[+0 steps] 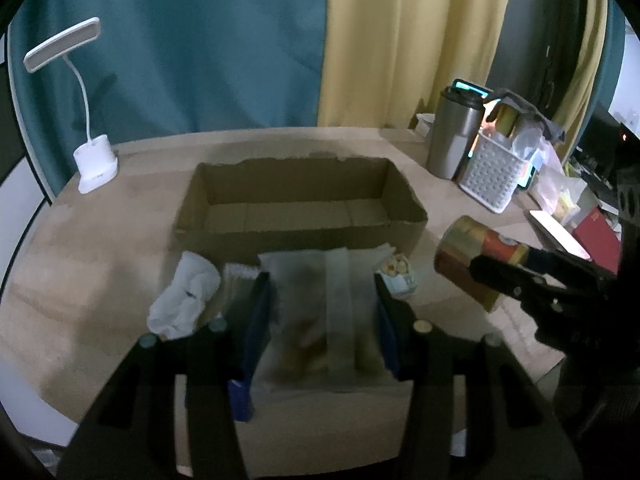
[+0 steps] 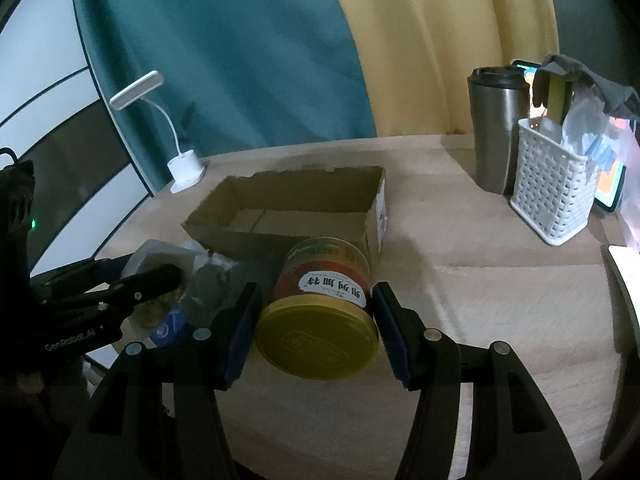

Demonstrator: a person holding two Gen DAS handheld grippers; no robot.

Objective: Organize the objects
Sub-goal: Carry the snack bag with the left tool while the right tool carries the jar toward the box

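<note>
In the left wrist view my left gripper (image 1: 321,280) is shut on a translucent snack packet (image 1: 320,320), its blue pads pressing both sides, just in front of an open cardboard box (image 1: 300,240). A white rolled sock (image 1: 184,300) and a small wrapped snack (image 1: 398,276) lie on the table beside the packet. In the right wrist view my right gripper (image 2: 316,291) is shut on a red can with a yellow lid (image 2: 320,320), held tilted above the table near the box (image 2: 376,208). The other view shows this can (image 1: 468,252) to the right of the box. The left gripper (image 2: 140,272) and its packet (image 2: 160,256) show at the left.
A white desk lamp (image 1: 94,160) stands at the back left. At the back right are a steel tumbler (image 1: 456,132), a white perforated basket (image 1: 496,172) stuffed with items and a lit tablet behind them. A red book (image 1: 596,236) lies at the right edge. Curtains hang behind.
</note>
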